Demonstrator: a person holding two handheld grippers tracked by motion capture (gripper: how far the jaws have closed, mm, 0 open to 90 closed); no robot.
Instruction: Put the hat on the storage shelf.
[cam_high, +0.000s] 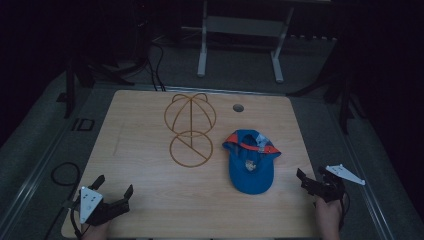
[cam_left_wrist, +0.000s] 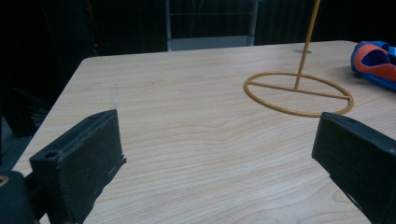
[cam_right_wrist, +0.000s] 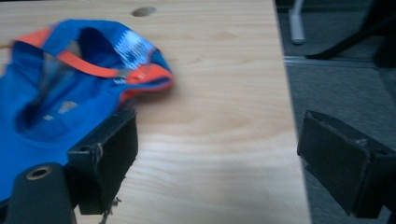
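Our soft, floppy blue-and-orange cloth cap (cam_high: 251, 161) lies near the tabletop's right edge; both grippers spread wide; we'd pinch its brim.

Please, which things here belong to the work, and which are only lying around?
Belong to the work:
cap, lying upside down near the right claw
wire stand, upright beside the cap
left claw, open and holding nothing

Only lying around:
hole in the table
metal frame on the floor behind
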